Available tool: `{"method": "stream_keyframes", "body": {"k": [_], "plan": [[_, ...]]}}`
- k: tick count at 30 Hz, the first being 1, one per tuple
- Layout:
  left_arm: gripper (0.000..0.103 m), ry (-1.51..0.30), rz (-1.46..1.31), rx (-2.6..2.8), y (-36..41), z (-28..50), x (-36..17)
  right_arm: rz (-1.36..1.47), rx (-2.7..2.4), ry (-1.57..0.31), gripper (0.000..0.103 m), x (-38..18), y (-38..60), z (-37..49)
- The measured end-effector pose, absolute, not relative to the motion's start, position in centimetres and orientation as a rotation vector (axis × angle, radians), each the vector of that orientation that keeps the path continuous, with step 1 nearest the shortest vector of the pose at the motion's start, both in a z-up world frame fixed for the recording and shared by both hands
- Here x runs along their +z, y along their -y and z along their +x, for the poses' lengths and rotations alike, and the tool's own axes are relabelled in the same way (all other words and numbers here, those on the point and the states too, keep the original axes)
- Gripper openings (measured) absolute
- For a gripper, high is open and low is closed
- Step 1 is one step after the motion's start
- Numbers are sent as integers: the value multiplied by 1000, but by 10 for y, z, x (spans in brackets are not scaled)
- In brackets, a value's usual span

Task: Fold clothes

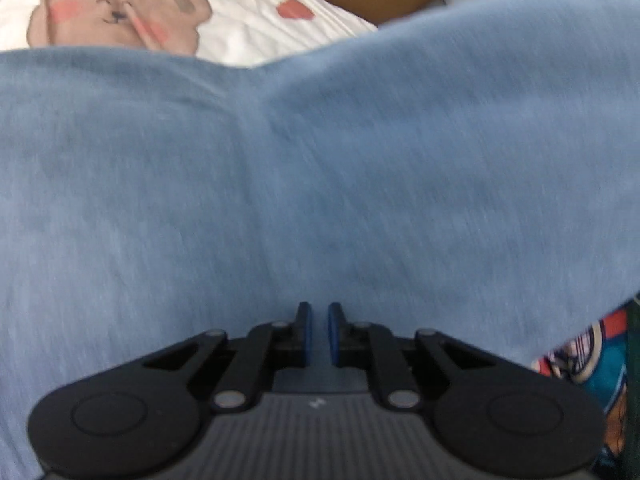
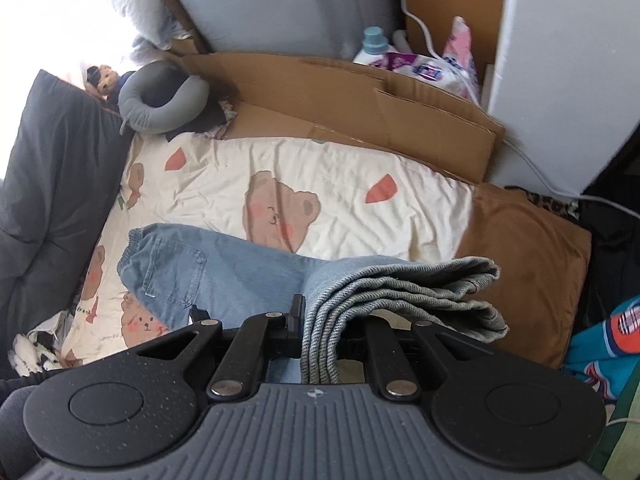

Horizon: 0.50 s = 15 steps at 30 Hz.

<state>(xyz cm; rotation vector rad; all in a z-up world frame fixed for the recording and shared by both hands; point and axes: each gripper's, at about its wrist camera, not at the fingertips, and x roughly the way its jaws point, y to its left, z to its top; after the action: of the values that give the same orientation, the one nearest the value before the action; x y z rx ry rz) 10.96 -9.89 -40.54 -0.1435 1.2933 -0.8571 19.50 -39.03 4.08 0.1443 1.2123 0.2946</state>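
You are working over a bed spread with a cream sheet [image 2: 352, 216] printed with bears. The blue jeans [image 2: 224, 272] lie across it, waistband toward the dark grey quilt [image 2: 52, 184]. A grey neck pillow [image 2: 160, 100] rests at its far edge.

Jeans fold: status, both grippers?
Right gripper shut on the jeans hem layers. Left gripper shut, nothing between pads, denim close ahead. Bear-print sheet beneath; nothing in the way.

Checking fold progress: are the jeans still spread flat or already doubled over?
Partly folded: the jeans have stacked hem layers clamped in the right gripper, while the waistband end lies flat on the bear-print sheet.
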Motion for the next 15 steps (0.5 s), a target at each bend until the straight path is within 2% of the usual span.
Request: {"method": "stream_keyframes", "body": {"k": [10, 11, 12, 15], "plan": [[11, -1376, -180, -950, 76, 95, -410, 19, 363, -1268, 9, 51, 312, 243], [15, -1354, -190, -929, 71, 95, -406, 6, 370, -1273, 9, 53, 305, 247], [26, -1328, -195, -907, 66, 95, -401, -7, 376, -1278, 9, 55, 296, 251], [41, -1250, -255, -855, 48, 102, -386, -49, 392, -1292, 9, 59, 270, 259]]}}
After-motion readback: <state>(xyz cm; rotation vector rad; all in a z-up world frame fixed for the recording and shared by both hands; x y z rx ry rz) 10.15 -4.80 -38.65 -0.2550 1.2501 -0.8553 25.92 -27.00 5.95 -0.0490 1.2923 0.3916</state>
